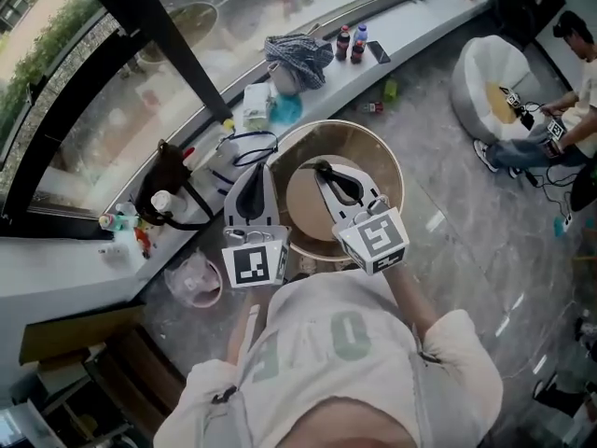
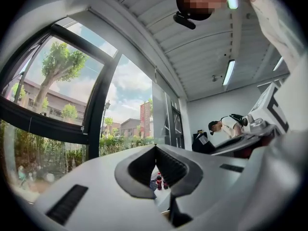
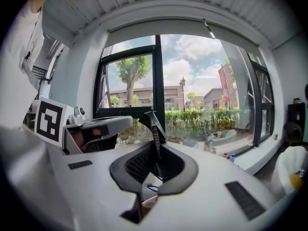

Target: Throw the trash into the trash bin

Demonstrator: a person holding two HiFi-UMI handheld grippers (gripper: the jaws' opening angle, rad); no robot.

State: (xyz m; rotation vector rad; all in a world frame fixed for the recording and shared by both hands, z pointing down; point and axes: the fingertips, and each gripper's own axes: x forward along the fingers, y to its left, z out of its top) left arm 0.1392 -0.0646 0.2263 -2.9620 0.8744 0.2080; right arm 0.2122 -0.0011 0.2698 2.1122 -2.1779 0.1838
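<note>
Trash bin front and centre: it's the round tan tub on the grey floor right in front of you, open at the top, and both your tools hang over it.

Behind the bin runs the long white window ledge, the biggest thing out there. Right of the bin, well apart, sits a white beanbag seat, with another person beside it. On the ledge behind the bin lies a grey knitted bundle; left of the bin, on that same ledge, stands a black bag.

Your left gripper is above the bin's left rim, and its fingertips meet at the tip with nothing between them. Your right gripper is over the bin's middle, and its fingertips are pressed flat together too, with no scrap that I can make out in them.

Down at the bin's left on the floor is a pinkish see-through tub. Smaller yet are the dark drink bottles on the ledge behind the bin, and a small green item lies on the floor between the bin and the ledge.
</note>
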